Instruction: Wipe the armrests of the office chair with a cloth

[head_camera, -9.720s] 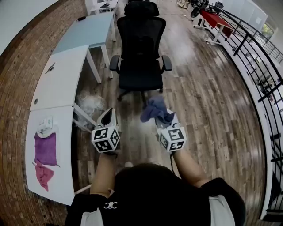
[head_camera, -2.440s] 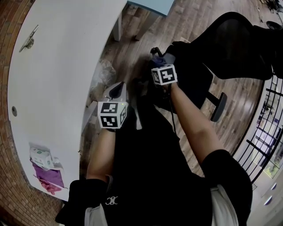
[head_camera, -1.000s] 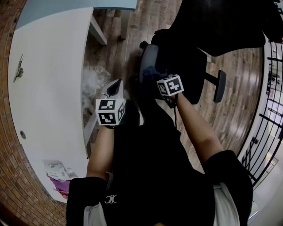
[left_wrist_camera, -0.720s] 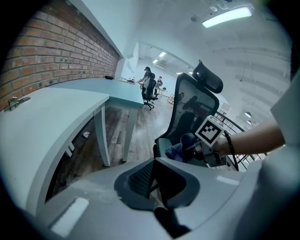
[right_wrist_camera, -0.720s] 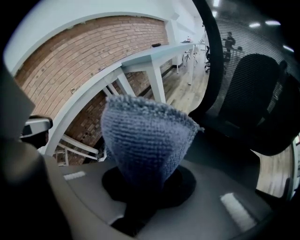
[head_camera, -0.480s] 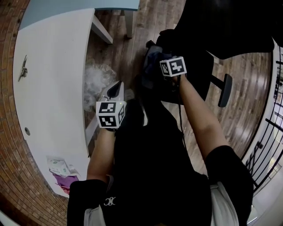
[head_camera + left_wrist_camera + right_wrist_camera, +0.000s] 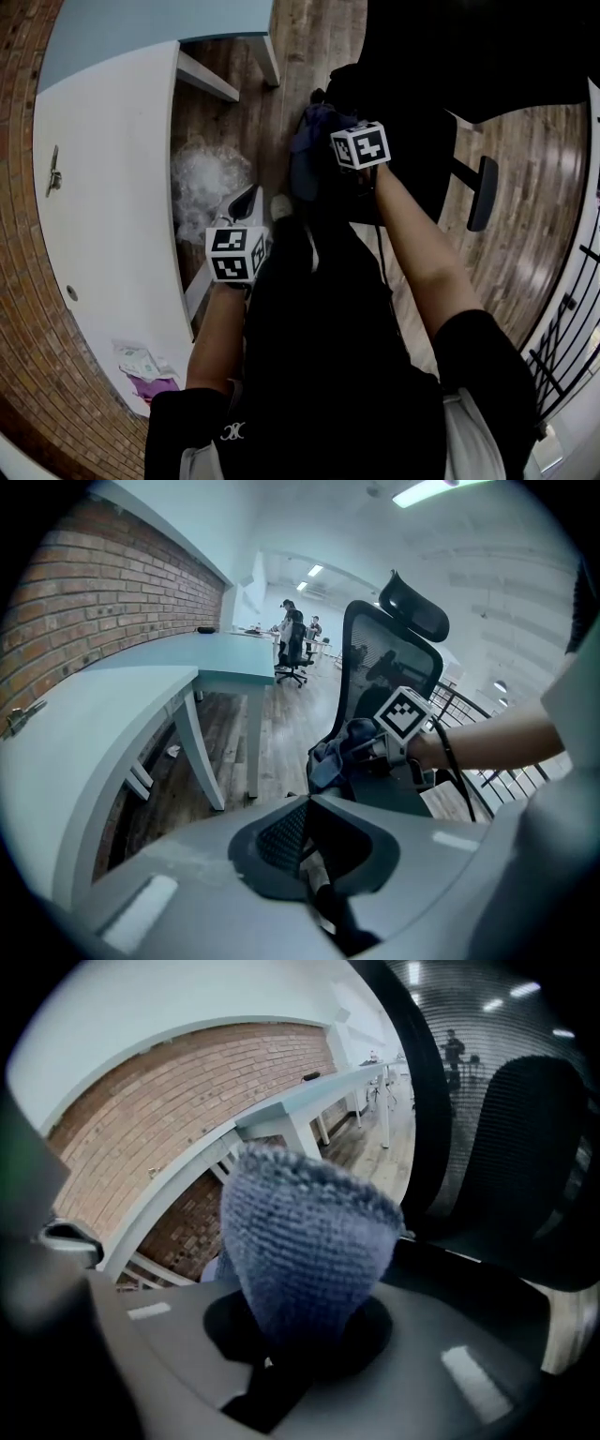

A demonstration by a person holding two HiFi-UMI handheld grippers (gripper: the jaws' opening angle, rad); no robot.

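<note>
Stepped right up to the black mesh office chair (image 7: pixel 422 122): my right gripper (image 7: pixel 323 157) pinches the nubby knitted blue cloth (image 7: pixel 305 150) against its side, while my left gripper (image 7: pixel 246 199) is closed and empty, held just short of the chair.

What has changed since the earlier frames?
The person walked up to the office chair; the right gripper brought the blue cloth down onto its near side. Unchanged: right gripper shut on the blue cloth, left gripper shut and empty.

black short-sleeved shirt (image 7: pixel 323 366) with white logo (image 7: pixel 233 434); grey left gripper (image 7: pixel 248 198), black-and-white marker cube (image 7: pixel 236 254).
</note>
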